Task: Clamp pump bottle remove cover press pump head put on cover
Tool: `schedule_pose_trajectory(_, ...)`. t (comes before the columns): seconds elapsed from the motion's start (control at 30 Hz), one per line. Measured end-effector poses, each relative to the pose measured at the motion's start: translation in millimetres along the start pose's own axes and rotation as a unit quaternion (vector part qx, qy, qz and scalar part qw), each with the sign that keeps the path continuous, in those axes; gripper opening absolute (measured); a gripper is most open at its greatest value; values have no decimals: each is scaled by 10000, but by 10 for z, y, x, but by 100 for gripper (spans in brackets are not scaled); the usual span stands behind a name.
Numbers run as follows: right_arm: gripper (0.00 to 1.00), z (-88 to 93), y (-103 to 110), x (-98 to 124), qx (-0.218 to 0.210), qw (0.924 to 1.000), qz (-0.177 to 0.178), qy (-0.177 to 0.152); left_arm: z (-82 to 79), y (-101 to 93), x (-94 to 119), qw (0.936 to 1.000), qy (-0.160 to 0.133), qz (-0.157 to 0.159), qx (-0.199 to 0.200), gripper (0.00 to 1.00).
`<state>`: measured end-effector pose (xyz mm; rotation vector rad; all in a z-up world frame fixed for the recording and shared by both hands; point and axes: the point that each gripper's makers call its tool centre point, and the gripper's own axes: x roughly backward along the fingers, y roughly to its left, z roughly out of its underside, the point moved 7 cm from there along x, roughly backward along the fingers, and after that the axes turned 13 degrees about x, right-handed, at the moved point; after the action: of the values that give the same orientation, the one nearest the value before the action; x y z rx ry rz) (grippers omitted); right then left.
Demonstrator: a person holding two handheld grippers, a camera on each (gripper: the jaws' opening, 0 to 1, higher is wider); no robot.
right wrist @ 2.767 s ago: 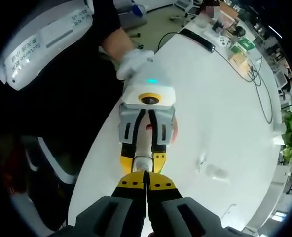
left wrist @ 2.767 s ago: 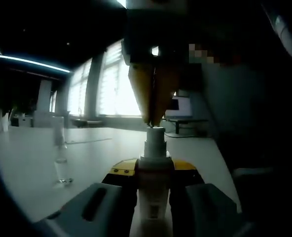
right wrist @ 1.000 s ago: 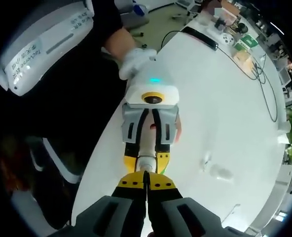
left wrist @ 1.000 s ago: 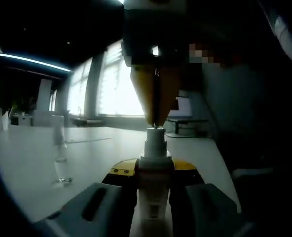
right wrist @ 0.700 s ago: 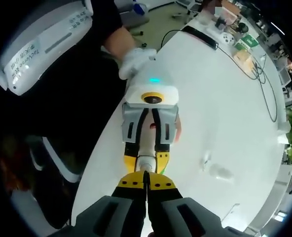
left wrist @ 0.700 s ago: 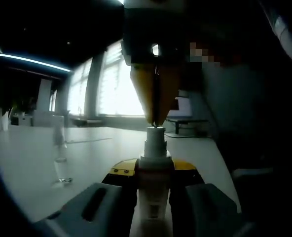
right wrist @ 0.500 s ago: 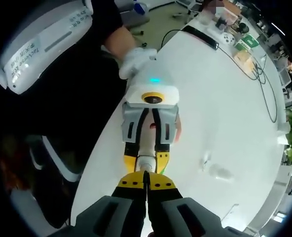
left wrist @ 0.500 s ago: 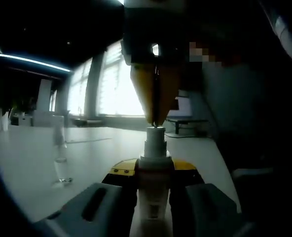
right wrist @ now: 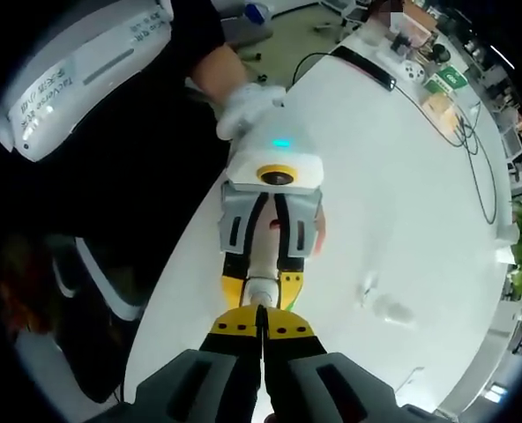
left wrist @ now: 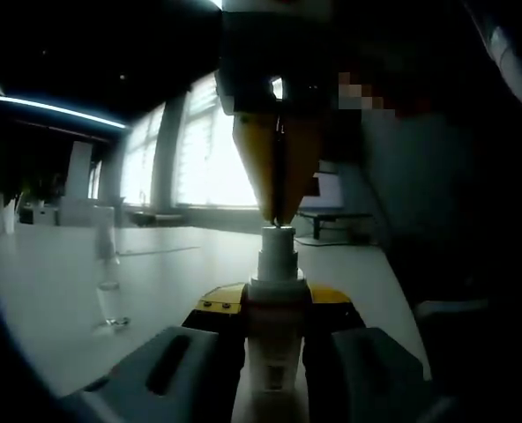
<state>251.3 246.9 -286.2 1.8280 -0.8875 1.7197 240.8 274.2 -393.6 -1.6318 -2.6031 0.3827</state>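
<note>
The white pump bottle (left wrist: 274,344) stands upright between my left gripper's (left wrist: 274,304) yellow-tipped jaws, which are shut on its body. Its bare pump head (left wrist: 277,242) sticks up above the jaws. My right gripper (left wrist: 277,216) comes down from above, shut, with its yellow tips touching the top of the pump head. In the right gripper view my right gripper (right wrist: 261,328) is shut, tips against the pump head (right wrist: 259,291), and the left gripper (right wrist: 259,284) beyond it holds the bottle. The clear cover (right wrist: 386,308) lies on the white table, also seen as the cover (left wrist: 111,300) at the left.
The white table (right wrist: 393,194) runs far back, with a black cable (right wrist: 473,167) and small items (right wrist: 424,75) at its far end. A gloved hand (right wrist: 248,101) and dark sleeve hold the left gripper. Bright windows (left wrist: 204,150) stand behind.
The right gripper view has shifted slightly with the hand. The shut right tips stay on the pump head, and the bottle and cover have not moved.
</note>
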Motion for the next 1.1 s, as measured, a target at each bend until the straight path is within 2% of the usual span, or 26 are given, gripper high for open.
schedule_pose_trajectory(0.23, 0, 22, -16, 4, -71, 9999, -29, -86, 0, 1, 2, 10000, 0, 2, 4, 15)
schedule_pose_trajectory(1.1, 0, 28, -24, -22, -111, 9999, -84, -74, 2, 2, 0, 10000, 3, 12, 3, 15)
